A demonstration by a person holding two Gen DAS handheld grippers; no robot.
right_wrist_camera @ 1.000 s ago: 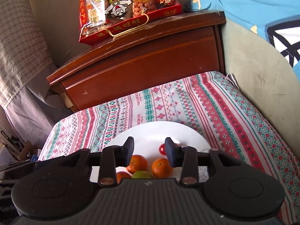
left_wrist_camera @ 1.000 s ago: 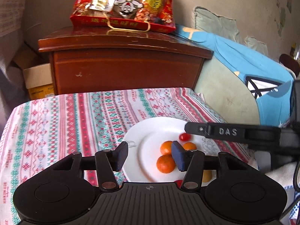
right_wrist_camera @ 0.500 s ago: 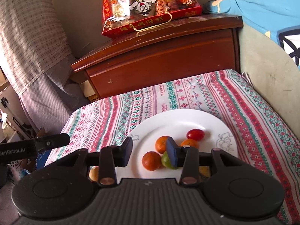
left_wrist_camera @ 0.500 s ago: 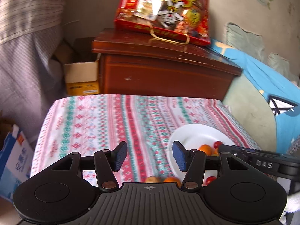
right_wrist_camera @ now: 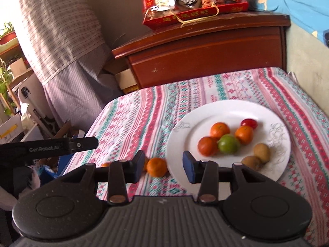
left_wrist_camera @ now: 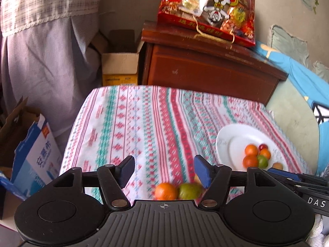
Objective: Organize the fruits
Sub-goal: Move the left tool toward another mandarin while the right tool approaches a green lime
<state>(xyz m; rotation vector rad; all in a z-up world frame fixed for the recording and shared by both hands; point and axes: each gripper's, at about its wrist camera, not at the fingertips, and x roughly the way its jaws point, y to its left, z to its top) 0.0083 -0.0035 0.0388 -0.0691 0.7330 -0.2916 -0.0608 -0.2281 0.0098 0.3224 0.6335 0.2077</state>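
Note:
A white plate (right_wrist_camera: 232,111) sits on the striped cloth and carries three oranges, a green fruit (right_wrist_camera: 228,144), a red tomato (right_wrist_camera: 249,123) and two brownish fruits. Left of the plate a loose orange (right_wrist_camera: 157,167) lies on the cloth. It shows in the gap of my right gripper (right_wrist_camera: 164,167), which is open and touches nothing. My left gripper (left_wrist_camera: 163,170) hovers over the cloth left of the plate (left_wrist_camera: 230,135) with its jaws opening and nothing between them. Below its fingertips an orange (left_wrist_camera: 165,191) and a green fruit (left_wrist_camera: 189,190) lie on the cloth.
A dark wooden cabinet (left_wrist_camera: 207,70) with a red snack bag (left_wrist_camera: 209,8) stands behind the table. Cardboard boxes (left_wrist_camera: 120,68) and a blue carton (left_wrist_camera: 35,154) sit on the floor at left. A blue cushion (left_wrist_camera: 308,86) lies at right.
Both grippers have swung left, away from above the plate. The left gripper's jaws have widened. Loose fruit on the cloth has come into view.

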